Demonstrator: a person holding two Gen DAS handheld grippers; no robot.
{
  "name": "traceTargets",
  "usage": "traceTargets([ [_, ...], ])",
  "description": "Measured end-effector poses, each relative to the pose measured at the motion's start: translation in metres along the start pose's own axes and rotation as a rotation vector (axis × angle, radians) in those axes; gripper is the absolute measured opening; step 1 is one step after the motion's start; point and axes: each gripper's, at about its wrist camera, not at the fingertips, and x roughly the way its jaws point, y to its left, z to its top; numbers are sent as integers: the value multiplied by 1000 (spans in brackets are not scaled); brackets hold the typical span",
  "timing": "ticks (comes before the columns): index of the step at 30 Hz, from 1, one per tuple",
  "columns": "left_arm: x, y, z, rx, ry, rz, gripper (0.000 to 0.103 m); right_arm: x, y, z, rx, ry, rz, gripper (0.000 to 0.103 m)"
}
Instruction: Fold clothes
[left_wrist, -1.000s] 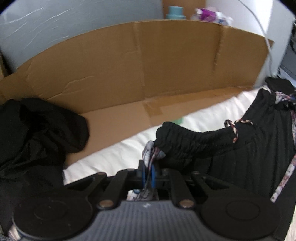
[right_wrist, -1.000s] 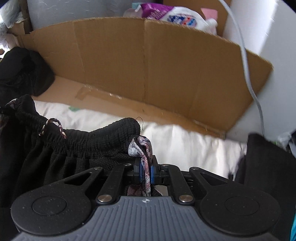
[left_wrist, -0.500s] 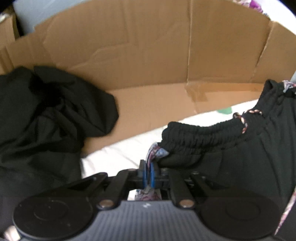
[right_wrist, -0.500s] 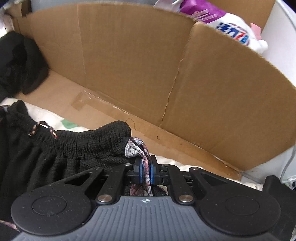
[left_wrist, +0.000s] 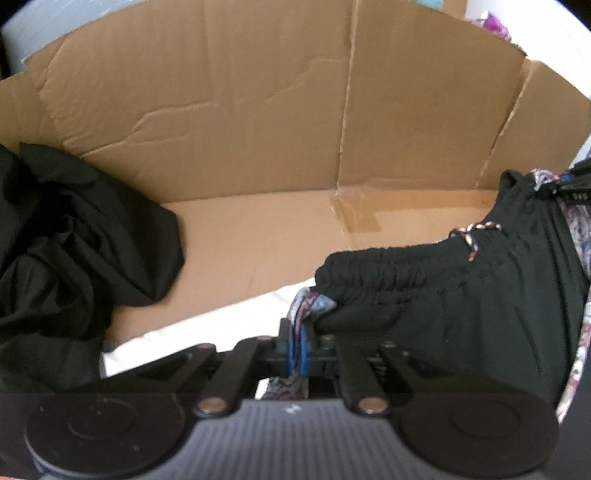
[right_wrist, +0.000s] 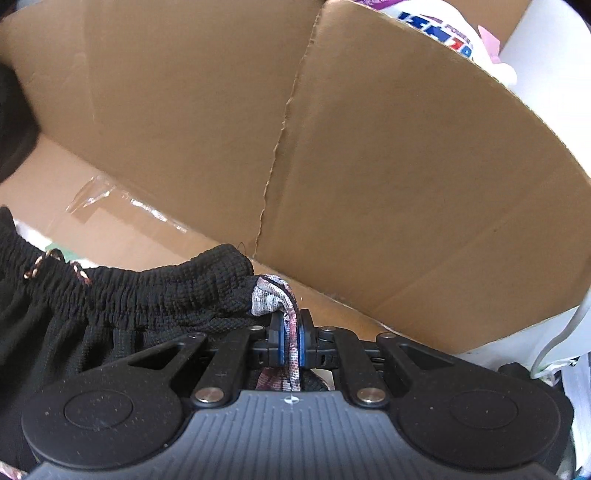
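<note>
The cardboard wall blocks passage ahead. Its floor flap lies bare between the black clothes pile at the wall's left and the black shorts.

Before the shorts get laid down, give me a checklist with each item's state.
1. Left gripper shut on the shorts: ok.
2. Right gripper shut on the shorts: ok.
3. Waistband spans between the grips: ok.
4. Black pile apart from the shorts: ok.
5. Cardboard clear of the jaws: ok.
6. Legs hanging flat: cannot tell.
</note>
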Motion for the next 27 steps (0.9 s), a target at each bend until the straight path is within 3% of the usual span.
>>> traceTargets([
  [1,6,-3,-1,10,27,23,15,4,3,-3,0,8,1,10],
  [5,8,-13,-1,56,80,51,33,-4,15,-20,5,6,-32,52],
  [6,4,-14,-2,73,96,53,40,-10,16,-24,5,-3,-30,55],
  [11,-28,-24,-15,167,136,90,45,-46,4,-40,108,-14,-3,61],
  [16,-74,-43,-38,255,154,112,45,-93,-12,-70,251,-24,46,60],
  [24,-141,-54,-45,94,105,61,47,-179,-18,-119,342,-27,85,60],
  [27,-165,-55,-42,-6,50,2,47,-200,-15,-129,337,-13,114,60],
])
